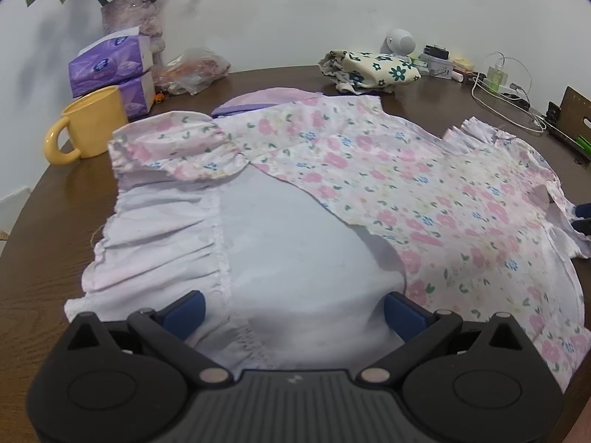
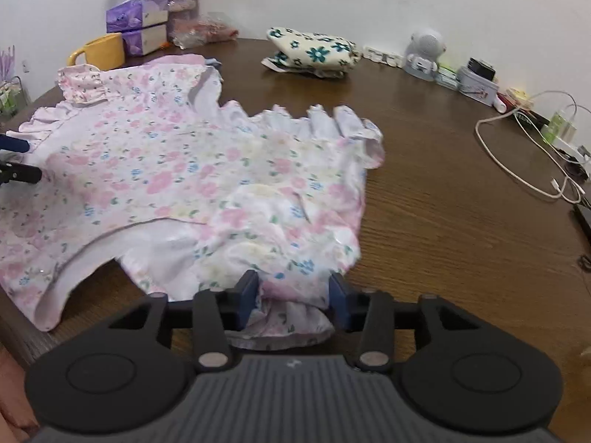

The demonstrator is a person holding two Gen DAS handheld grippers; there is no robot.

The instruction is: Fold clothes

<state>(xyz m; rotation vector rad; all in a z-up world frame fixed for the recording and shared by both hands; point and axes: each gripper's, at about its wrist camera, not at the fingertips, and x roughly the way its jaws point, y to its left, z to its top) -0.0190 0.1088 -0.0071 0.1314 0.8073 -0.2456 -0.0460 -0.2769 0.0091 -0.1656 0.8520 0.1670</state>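
Note:
A pink floral dress (image 1: 369, 170) with white ruffles lies spread on the brown table (image 1: 55, 221), part of it turned over to show its white inner side. My left gripper (image 1: 293, 312) stands open at the near edge, its blue pads wide apart with the white fabric lying loose between them. It also shows at the left edge of the right wrist view as the left gripper (image 2: 16, 158). My right gripper (image 2: 292, 293) is shut on a bunched ruffled edge of the dress (image 2: 166, 170), which fills the gap between its pads.
A yellow mug (image 1: 88, 125), purple tissue packs (image 1: 110, 62), a vase and a plastic bag stand at the back left. A folded cream floral cloth (image 2: 314, 53) lies at the back. White cables (image 2: 524, 155), chargers and small boxes crowd the right side.

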